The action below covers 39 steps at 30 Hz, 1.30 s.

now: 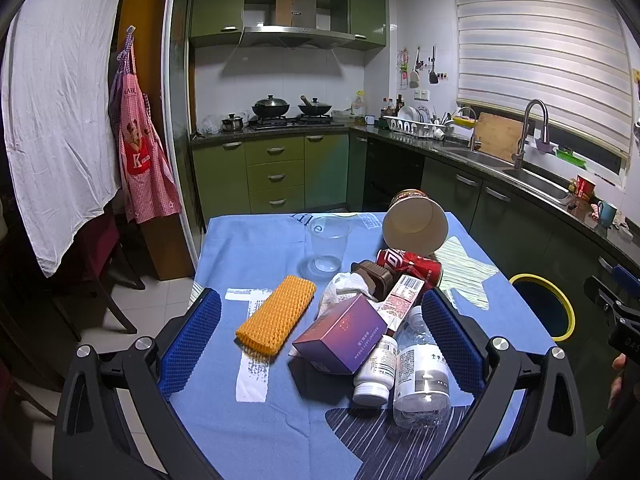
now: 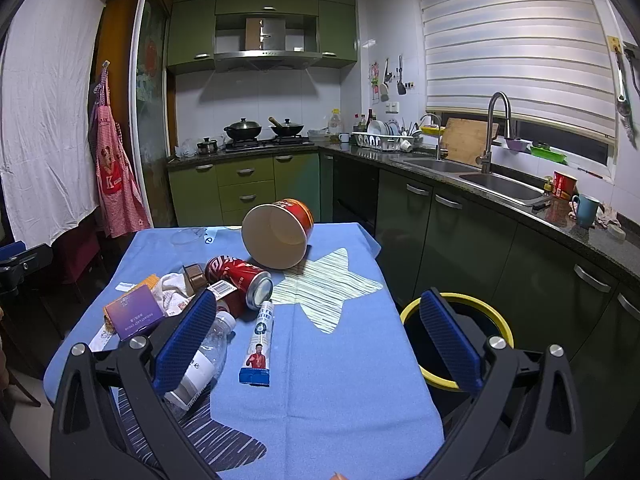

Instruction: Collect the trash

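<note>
Both tools hang over the near edge of the table [image 1: 224, 248], spread wide and holding nothing: the left tool [image 1: 320, 344] frames the trash pile, the right tool [image 2: 316, 340] frames a tube [image 2: 260, 344] and bare cloth. The pile is heaped, so much of it is covered. A purple box [image 1: 340, 336] lies tilted across a white bottle [image 1: 376, 368] and hides its upper part; crumpled white paper [image 1: 344, 288] shows only in patches behind the box. A clear bottle [image 1: 420, 376] lies with its base toward the left camera and its neck away; in the right wrist view a blue pad blocks most of it. The red can [image 2: 240, 280] lies on its side, its end turned toward the right camera, long axis running back and left. The paper cup [image 2: 280, 232] lies tipped, mouth facing the cameras. An orange foam net [image 1: 276, 314] lies flat, slanting from near left to far right. A clear cup [image 1: 330, 244] stands upright, hard to make out against the cloth. The tube lies lengthwise, crimped end nearest. A yellow-rimmed bin [image 2: 496, 312] sits beside the table's right edge, partly cut off by the right tool.
</note>
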Motion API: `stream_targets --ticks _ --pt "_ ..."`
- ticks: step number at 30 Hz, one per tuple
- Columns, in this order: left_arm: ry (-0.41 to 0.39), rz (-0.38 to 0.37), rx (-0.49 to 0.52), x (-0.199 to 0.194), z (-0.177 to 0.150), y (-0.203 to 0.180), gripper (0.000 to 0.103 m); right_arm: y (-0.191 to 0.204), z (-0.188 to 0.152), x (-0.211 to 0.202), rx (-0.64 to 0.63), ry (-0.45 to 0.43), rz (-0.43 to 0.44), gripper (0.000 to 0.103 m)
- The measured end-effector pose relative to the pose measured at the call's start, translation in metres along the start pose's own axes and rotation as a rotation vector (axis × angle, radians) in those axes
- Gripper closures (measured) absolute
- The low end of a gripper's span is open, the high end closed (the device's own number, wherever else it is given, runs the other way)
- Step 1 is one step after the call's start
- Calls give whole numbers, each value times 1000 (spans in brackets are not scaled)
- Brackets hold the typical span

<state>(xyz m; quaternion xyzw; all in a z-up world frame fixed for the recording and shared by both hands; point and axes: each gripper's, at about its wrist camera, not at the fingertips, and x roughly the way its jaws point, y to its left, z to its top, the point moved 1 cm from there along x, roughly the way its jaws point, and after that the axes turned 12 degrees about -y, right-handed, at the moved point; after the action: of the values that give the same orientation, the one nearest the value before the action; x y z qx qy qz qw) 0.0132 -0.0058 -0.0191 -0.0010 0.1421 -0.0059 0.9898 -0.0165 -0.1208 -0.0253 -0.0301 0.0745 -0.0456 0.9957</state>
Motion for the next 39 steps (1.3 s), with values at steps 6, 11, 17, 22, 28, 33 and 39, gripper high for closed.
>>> stream_targets --ticks 6,11,17,22,28,33,39 --pt "6 0 3 2 -3 0 4 -1 -3 1 2 1 0 6" --pt "8 -1 4 3 -4 -1 4 -1 -4 2 4 6 -3 6" --pt "12 -1 6 3 -5 -2 4 -1 -5 2 2 6 -4 6" --pt "16 -3 8 4 -5 -3 4 -1 -4 2 2 5 -4 6" --pt "17 -2 9 4 -5 -3 4 -1 -5 3 4 7 -5 6" --pt "17 -3 10 4 -6 -4 4 -1 -6 3 3 6 -4 6" --pt "19 -3 9 5 -6 -4 4 -1 -9 4 4 10 -6 6"
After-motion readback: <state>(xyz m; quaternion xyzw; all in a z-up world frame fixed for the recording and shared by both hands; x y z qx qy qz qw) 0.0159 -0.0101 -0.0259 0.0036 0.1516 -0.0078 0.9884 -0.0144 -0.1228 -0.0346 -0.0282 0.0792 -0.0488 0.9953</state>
